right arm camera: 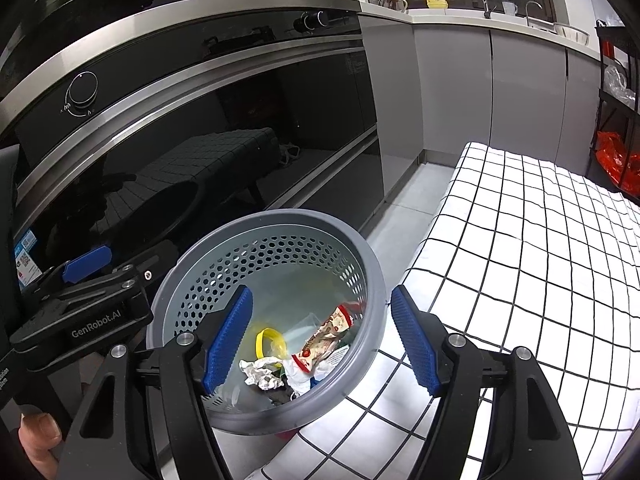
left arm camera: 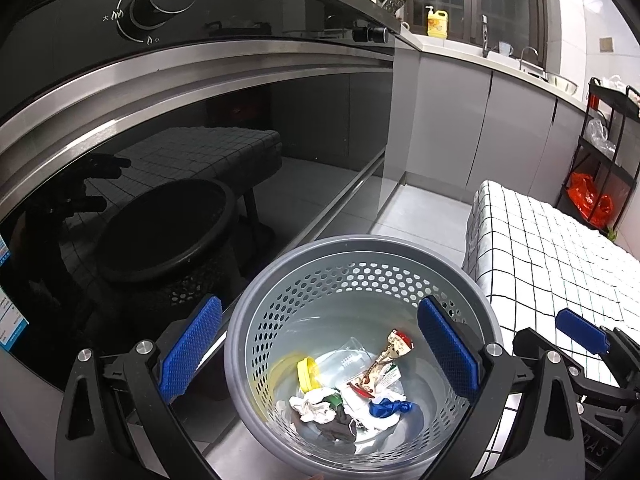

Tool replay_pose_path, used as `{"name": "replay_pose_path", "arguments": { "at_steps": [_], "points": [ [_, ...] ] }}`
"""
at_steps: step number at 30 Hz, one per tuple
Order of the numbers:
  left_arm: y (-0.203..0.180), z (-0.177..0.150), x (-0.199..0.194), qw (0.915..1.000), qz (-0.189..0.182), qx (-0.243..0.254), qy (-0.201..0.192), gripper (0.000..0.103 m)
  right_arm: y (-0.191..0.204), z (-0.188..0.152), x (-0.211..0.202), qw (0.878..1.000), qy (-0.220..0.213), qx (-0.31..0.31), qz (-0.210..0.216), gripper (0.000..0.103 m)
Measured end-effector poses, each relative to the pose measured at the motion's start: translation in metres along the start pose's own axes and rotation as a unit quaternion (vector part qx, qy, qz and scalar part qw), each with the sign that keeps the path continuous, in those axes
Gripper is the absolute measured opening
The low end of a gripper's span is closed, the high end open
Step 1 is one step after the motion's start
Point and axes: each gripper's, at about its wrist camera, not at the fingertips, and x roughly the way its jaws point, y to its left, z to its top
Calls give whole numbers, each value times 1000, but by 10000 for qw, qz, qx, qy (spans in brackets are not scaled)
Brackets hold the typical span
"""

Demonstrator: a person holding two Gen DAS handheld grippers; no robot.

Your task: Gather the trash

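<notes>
A grey perforated basket (left arm camera: 360, 245) (right arm camera: 280, 217) stands on the floor beside a checked cloth. Inside lie a snack wrapper (left arm camera: 385, 363) (right arm camera: 325, 339), a yellow lid (left arm camera: 305, 373) (right arm camera: 265, 339), crumpled white paper (left arm camera: 316, 405) (right arm camera: 260, 374) and a blue scrap (left arm camera: 386, 406). My left gripper (left arm camera: 320, 346) (right arm camera: 86, 265) hangs open above the basket's near left rim, with nothing between its pads. To its right, my right gripper (right arm camera: 320, 346) (left arm camera: 580, 328) hovers open over the basket's near right rim, also holding nothing.
A black glass oven front (left arm camera: 200, 160) with knobs rises on the left, close to the basket. The checked cloth (left arm camera: 540, 260) (right arm camera: 540, 260) covers a low surface on the right. A black rack with a red bag (left arm camera: 588, 200) stands behind it. Grey cabinets line the back.
</notes>
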Motion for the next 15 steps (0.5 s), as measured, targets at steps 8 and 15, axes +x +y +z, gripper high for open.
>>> {"name": "replay_pose_path", "arguments": {
  "at_steps": [8, 15],
  "points": [
    [0, 0, 0, 10000, 39, 35, -28, 97, 3, 2, -5, 9999, -105, -26, -57, 69],
    [0, 0, 0, 10000, 52, 42, -22, 97, 6, 5, -9, 9998, -167, -34, -43, 70]
  ]
}}
